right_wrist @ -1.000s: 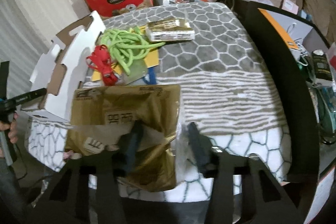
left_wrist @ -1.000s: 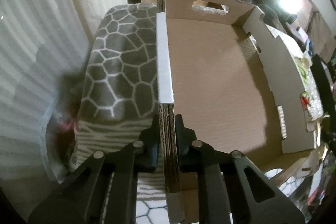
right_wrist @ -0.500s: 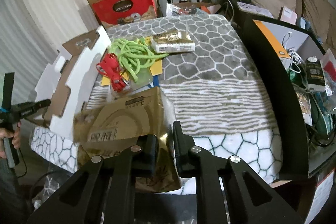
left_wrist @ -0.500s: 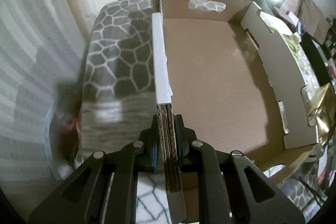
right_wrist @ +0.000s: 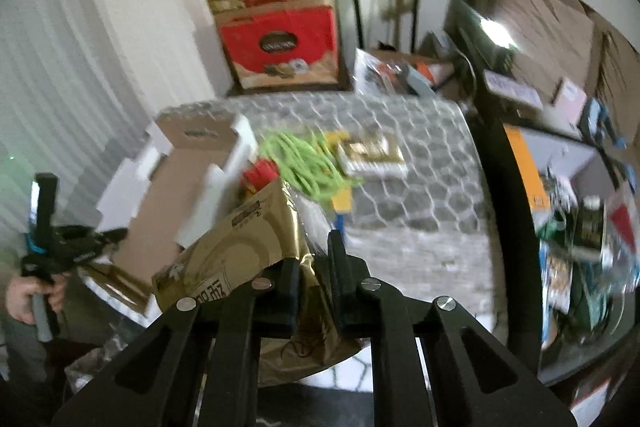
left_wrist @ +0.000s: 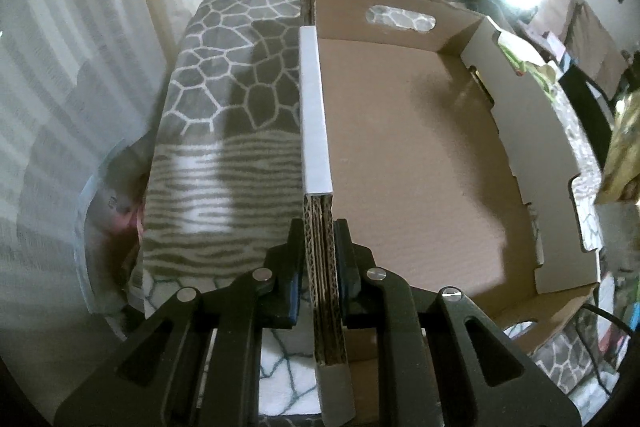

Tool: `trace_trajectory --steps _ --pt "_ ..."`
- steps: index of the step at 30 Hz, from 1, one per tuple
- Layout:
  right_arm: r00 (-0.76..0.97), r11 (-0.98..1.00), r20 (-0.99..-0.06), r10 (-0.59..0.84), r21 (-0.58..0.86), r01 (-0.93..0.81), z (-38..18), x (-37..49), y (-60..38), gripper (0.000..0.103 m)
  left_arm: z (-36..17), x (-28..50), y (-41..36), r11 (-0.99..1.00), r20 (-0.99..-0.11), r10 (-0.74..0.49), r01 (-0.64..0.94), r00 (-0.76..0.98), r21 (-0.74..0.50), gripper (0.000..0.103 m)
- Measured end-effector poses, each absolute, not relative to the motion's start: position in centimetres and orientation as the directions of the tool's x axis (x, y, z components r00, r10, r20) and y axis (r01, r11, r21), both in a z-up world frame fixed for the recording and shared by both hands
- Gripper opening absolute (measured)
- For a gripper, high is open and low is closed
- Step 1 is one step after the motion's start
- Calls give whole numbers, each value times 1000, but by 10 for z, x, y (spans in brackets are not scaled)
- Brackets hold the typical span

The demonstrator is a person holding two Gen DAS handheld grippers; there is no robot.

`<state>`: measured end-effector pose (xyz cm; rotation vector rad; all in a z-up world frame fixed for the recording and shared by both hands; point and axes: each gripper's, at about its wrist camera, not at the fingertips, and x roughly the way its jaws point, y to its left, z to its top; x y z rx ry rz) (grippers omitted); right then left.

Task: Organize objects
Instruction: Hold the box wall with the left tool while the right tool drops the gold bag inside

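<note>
One shallow corrugated cardboard box (left_wrist: pixel 416 155), rectangular with notched walls, sits at the worktop's left side on a grey patterned blanket (left_wrist: pixel 224 99). The left gripper (left_wrist: pixel 318 259) has its jaws clamped on the box's left wall. The right gripper (right_wrist: pixel 314 267) has its jaws clamped on one crinkled gold foil bag (right_wrist: pixel 240 251), held just right of the box. Farther right lie one green cord (right_wrist: pixel 304 167) and one flat gold packet (right_wrist: pixel 372 155).

Matt corrugated cardboard box (left_wrist: pixel 420 155), glossy crinkled gold foil bag (right_wrist: pixel 248 247), fleecy cloth blanket (left_wrist: pixel 224 115).
</note>
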<state>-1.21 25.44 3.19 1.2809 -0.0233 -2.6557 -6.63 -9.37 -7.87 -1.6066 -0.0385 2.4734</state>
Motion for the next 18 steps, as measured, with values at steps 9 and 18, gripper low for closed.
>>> trace_trajectory --steps 9,18 --pt "-581 -928 -753 -308 104 358 65 -66 186 11 -82 -65 -97 -980 -894 192 -124 -405 -154 13" --pt "-449 -829 -819 -359 59 556 13 -137 93 11 -82 -64 -97 -980 -892 193 -121 -408 -157 13"
